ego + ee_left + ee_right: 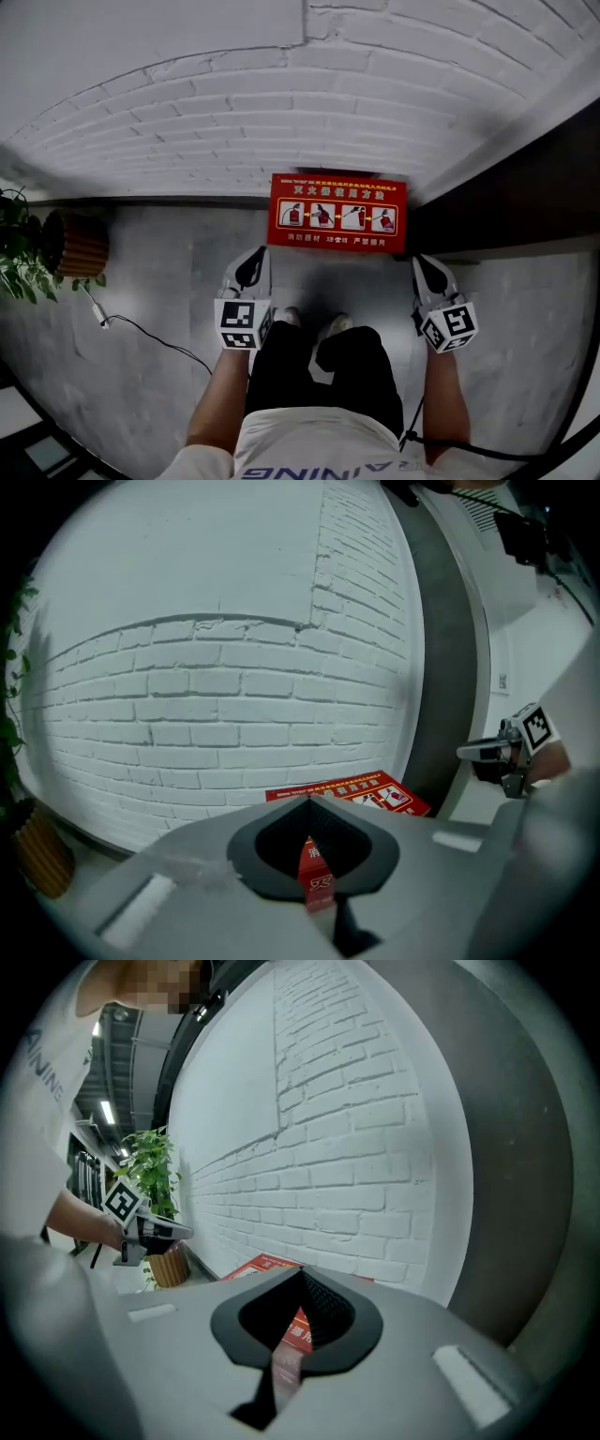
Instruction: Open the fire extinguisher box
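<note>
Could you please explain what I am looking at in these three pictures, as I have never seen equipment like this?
There is no robot here. A person stands holding a hand-held two-jaw tool in each hand: the left gripper and the right gripper. The patterned cubes are parts of them. The head view comes from a camera on the person's head looking down, so you see their legs and shoes. The other two pictures come from cameras riding on each gripper, looking along its jaws. Both pairs of jaws are closed and hold nothing. On the grey floor, against the white brick wall, stands the red fire extinguisher box, which appears closed. A potted plant and a cable are on the left.
</note>
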Motion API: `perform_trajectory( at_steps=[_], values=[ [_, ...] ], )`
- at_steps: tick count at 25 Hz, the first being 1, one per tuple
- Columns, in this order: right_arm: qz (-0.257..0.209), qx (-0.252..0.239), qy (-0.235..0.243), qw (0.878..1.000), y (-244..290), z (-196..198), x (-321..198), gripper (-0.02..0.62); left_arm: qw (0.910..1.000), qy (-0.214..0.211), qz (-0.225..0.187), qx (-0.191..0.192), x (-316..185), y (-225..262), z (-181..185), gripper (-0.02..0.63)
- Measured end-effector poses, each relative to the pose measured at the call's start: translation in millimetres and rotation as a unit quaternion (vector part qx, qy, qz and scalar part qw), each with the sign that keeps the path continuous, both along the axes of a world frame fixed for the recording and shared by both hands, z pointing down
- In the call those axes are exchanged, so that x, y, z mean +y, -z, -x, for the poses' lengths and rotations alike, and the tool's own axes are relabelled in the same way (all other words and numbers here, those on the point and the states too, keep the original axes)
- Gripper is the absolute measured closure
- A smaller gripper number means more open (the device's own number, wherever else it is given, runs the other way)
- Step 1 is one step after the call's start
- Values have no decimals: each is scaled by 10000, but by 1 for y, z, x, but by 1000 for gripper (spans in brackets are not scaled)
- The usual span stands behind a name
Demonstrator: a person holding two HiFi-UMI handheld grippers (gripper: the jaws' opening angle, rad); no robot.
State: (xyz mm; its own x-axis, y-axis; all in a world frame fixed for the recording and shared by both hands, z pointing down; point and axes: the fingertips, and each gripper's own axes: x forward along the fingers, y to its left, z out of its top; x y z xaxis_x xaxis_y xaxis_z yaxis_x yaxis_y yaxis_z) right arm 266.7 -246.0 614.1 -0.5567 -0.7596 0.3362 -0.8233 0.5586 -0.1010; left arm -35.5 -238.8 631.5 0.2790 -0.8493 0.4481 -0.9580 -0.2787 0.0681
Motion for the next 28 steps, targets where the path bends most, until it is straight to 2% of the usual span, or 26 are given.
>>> perform_trajectory(
  at_steps=[4,8,11,16,18,19,22,28],
  values=[
    [19,40,-43,10000,-47,-5,-1,591,10000,52,-40,-23,1,-41,6,603],
    [139,65,-10,9999,-94,-5,5,591,9995,268,119,-63,6,-86,10,603],
    [230,83,-88,9997,-119,-9,8,591,9995,225,208,-82,14,-119,8,603],
    [464,358,-289,9979,-145,-25,7,591,9992,214,328,-78,15,-137,12,598],
    [518,423,-269,9974,-151,-28,4,589,9992,64,382,-95,15,-146,13,484],
    [554,438,-237,9972,-154,-28,1,561,9991,19,411,-120,13,-150,14,469],
    [688,446,-140,9965,-165,-28,-5,422,9986,-74,479,-196,8,-161,16,451],
    [666,443,-61,9968,-173,-27,-18,407,9980,-121,541,-319,-7,-178,18,439]
  ],
)
